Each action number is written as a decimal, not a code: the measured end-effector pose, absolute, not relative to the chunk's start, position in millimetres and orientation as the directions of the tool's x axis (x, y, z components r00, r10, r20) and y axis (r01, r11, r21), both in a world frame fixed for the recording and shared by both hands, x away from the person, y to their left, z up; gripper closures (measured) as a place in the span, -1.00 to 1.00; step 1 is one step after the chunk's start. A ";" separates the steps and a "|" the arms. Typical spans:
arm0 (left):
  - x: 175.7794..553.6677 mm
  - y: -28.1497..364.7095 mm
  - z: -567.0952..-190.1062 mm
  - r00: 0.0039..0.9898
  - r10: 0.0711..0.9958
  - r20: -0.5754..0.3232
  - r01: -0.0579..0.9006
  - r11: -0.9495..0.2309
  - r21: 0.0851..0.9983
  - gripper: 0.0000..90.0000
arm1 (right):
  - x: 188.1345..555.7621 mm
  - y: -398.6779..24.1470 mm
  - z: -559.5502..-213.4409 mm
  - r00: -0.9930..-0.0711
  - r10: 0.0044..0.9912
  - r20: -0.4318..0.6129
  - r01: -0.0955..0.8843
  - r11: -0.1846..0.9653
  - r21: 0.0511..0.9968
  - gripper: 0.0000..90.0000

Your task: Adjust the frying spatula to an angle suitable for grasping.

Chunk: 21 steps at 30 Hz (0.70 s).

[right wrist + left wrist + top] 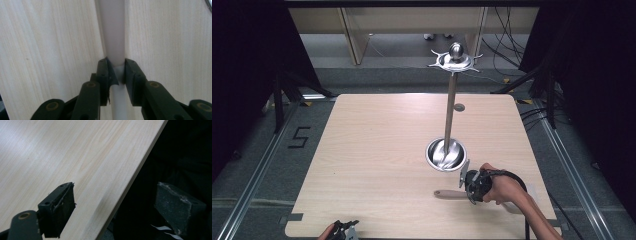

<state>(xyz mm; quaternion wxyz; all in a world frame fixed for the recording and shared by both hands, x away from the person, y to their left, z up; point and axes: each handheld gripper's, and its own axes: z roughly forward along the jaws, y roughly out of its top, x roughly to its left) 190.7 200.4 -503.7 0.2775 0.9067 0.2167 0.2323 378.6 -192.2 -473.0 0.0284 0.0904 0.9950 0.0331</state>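
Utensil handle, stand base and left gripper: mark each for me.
utensil handle (112, 37), right gripper view, on the pale shaft just beyond the jaws.
stand base (435, 161), high view, on the left rim of the shiny round dish.
left gripper (346, 228), high view, at its jaw tips by the table's near edge.

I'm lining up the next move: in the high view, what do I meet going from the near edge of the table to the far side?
Left gripper at the near edge → utensil handle held in the right gripper → steel bowl at the stand's base → small disc on the table → stand's top ring with its knob.
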 end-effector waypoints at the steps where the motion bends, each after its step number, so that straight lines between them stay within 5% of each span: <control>1: 190.8 200.4 -503.8 0.798 0.522 0.300 0.265 -0.752 0.603 -0.65 | 377.1 -191.7 -472.2 -0.977 0.211 -0.042 0.208 0.976 0.064 0.70; 21: 191.1 200.5 -504.1 0.799 0.521 0.301 0.267 -0.755 0.599 -0.66 | 377.0 -195.1 -471.5 -0.963 0.265 -0.054 0.259 0.962 0.090 0.71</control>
